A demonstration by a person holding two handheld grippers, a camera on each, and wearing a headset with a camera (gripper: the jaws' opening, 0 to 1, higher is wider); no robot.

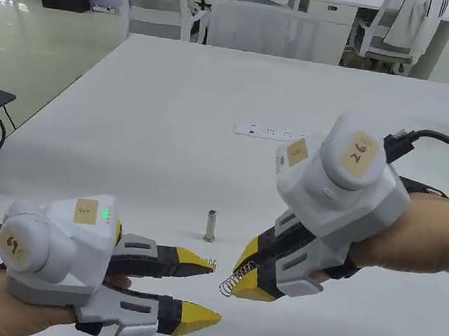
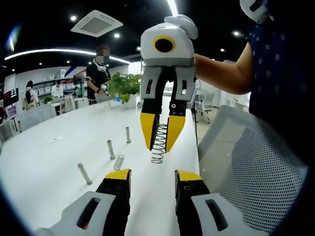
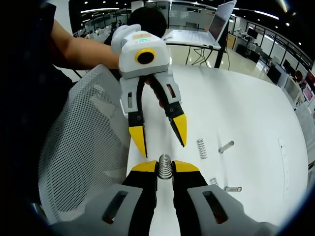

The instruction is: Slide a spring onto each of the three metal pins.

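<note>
Spring clamped between right tongs; left tongs agape opposite.

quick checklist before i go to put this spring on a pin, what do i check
1. Grip: the right gripper is shut on the held spring: ok.
2. Spare hand: the left gripper is open with nothing between its jaws: ok.
3. Targets: three pins stand upright and bare in the left gripper view: ok.
4. Line-up: the held spring is not over any pin; it hangs off to one side, low over the table: not ok.
5. Lower end of the held spring open and unbent: cannot tell.
6. More springs on hand: a loose spring lies by the middle pin: ok.
</note>
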